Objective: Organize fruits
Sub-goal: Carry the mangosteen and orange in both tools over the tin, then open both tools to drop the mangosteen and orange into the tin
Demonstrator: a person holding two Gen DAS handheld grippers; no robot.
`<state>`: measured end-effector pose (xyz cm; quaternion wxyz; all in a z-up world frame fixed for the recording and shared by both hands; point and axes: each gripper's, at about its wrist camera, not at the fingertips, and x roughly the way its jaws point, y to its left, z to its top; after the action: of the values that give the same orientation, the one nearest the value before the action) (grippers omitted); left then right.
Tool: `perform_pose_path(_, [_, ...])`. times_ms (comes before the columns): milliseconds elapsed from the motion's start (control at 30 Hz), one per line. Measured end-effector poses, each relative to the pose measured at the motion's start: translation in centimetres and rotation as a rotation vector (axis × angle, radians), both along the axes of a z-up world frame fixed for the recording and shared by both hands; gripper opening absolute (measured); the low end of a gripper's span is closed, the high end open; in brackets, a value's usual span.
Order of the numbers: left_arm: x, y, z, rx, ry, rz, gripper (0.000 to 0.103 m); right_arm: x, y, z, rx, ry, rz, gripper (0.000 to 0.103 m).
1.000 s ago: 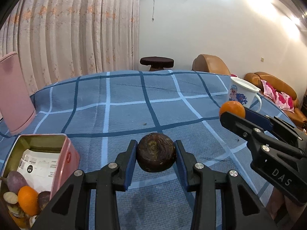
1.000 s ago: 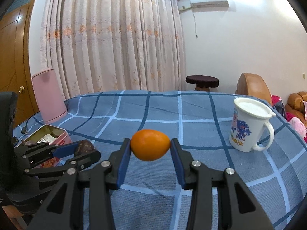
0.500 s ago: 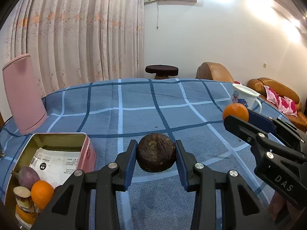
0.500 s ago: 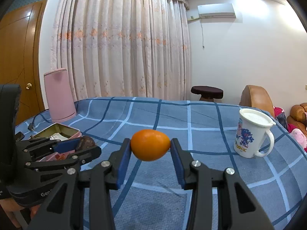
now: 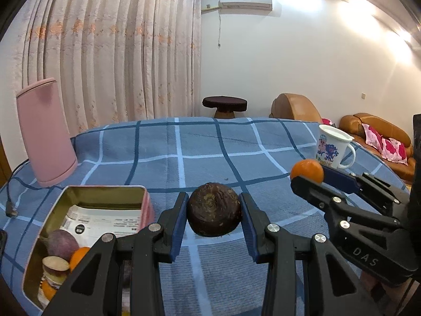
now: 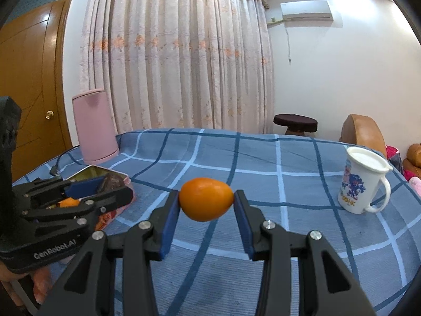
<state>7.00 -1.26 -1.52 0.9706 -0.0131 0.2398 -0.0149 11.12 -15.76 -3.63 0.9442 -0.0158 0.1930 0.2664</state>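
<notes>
My left gripper (image 5: pixel 213 214) is shut on a dark brown round fruit (image 5: pixel 213 212), held above the blue checked cloth, just right of an open pink tin (image 5: pixel 143 205). The tin holds a purple fruit (image 5: pixel 62 242), an orange fruit (image 5: pixel 79 256) and a printed white packet. My right gripper (image 6: pixel 206 200) is shut on an orange fruit (image 6: pixel 206 199), held above the cloth. It shows at the right in the left wrist view (image 5: pixel 309 175), with the orange (image 5: pixel 307 170) at its tip. The left gripper (image 6: pixel 105 187) and the tin (image 6: pixel 123 177) show at the left in the right wrist view.
A pink kettle (image 5: pixel 44 134) stands at the back left, its cable trailing on the cloth. A white printed mug (image 6: pixel 364 181) stands on the right. The blue checked cloth (image 5: pixel 205 152) covers a round table. Sofas and a dark stool stand behind.
Both grippers have risen and tilted up with their fruits still held. The tin has come further into the left wrist view, closer to the left gripper.
</notes>
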Motion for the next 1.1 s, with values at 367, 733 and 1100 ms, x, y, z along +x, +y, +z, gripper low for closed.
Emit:
perform_pose_path(367, [-2.3, 3.3, 1.3, 0.034, -0.024, 0.083, 0.041, -1.0, 3.5, 3.0, 0.042, -0.004, 0.108, 0.045])
perform_pose_path(733, [-4.5, 9.5, 0.8, 0.012, -0.002, 0.210, 0.041, -2.7, 11.0, 2.9, 0.006, 0.025, 0.274, 0.045])
perform_pose_path(1100, [-5.9, 13.3, -0.7, -0.020, 0.035, 0.269, 0.041, -3.6, 15.2, 1.4, -0.056, 0.055, 0.335, 0.045])
